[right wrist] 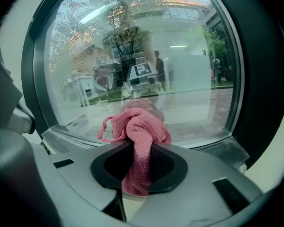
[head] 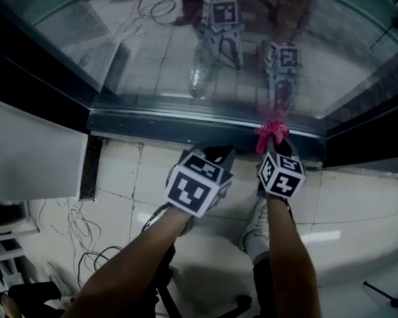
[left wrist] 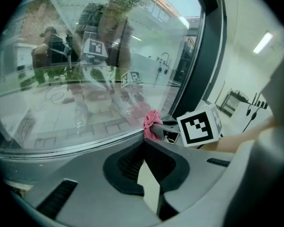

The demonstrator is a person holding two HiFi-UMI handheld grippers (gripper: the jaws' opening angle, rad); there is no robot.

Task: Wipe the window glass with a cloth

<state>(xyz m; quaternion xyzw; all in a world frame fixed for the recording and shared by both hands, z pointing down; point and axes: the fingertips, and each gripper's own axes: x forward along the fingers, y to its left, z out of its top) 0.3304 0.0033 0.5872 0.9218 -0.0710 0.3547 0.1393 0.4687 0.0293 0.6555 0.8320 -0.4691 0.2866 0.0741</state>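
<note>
1. The right gripper was found clamped on a pink cloth. The cloth ran down between the two jaws and bunched in a loose knot above their tips.
2. The left gripper had its jaws drawn together at the tips, with nothing between them.
3. The pink cloth sat at the bottom edge of the window glass, just above the dark lower frame. Its pale reflection showed directly behind it in the pane. Contact with the glass could not be confirmed.
4. In the head view the left gripper lay just beside the right one, slightly lower. Its tips were near the lower frame and apart from the cloth.
5. Each gripper carried a marker cube, the left cube and the right cube. Both cubes were mirrored in the glass above.
6. The left forearm and the right forearm reached up from the bottom of the head view.
7. Beneath them lay a pale tiled floor. A white cabinet stood at the left, with loose cables below it.
</note>
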